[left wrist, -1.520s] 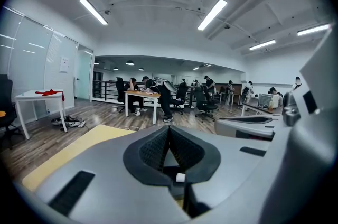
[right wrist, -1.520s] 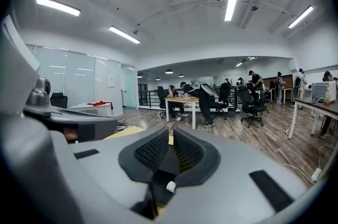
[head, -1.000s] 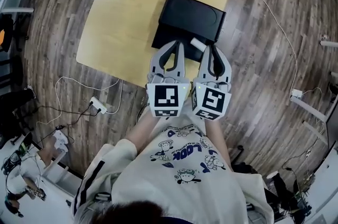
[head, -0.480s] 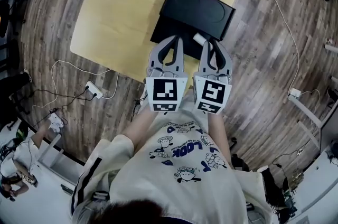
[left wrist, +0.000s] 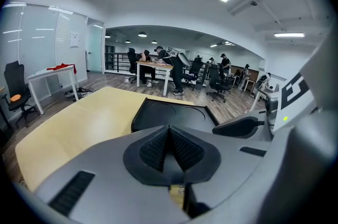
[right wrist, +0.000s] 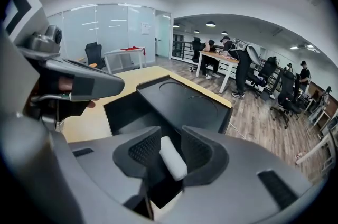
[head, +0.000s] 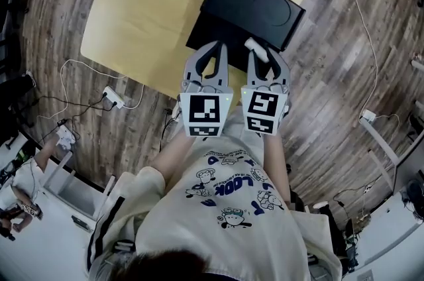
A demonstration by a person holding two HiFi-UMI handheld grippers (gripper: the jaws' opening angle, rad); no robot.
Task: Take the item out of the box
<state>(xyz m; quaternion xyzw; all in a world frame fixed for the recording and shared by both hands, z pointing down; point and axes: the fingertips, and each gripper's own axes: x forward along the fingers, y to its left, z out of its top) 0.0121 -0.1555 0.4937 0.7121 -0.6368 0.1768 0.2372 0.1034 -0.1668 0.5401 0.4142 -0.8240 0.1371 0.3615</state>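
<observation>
A black box (head: pixel 213 41) stands on the yellow table (head: pixel 146 1) with its lid (head: pixel 255 4) laid back behind it. My right gripper (head: pixel 265 53) hovers over the box's near right edge. Its jaws have just been opening, and a small white cylinder (right wrist: pixel 173 158) lies between them, leaning on the left pad with a gap to the right pad. The cylinder (head: pixel 256 50) sticks out at the jaw tips. Beside it to the left, my left gripper (head: pixel 213 51) is shut and empty, its pads (left wrist: pixel 182 150) meeting over the box (left wrist: pixel 169 112).
The table's near edge lies just below both grippers. A power strip (head: pixel 111 98) and cables lie on the wooden floor at the left. Behind the table, people (left wrist: pixel 174 67) work at desks with office chairs.
Both grippers have sunk toward the box's near edge. The right gripper's jaws now stand wider apart around the white cylinder.
</observation>
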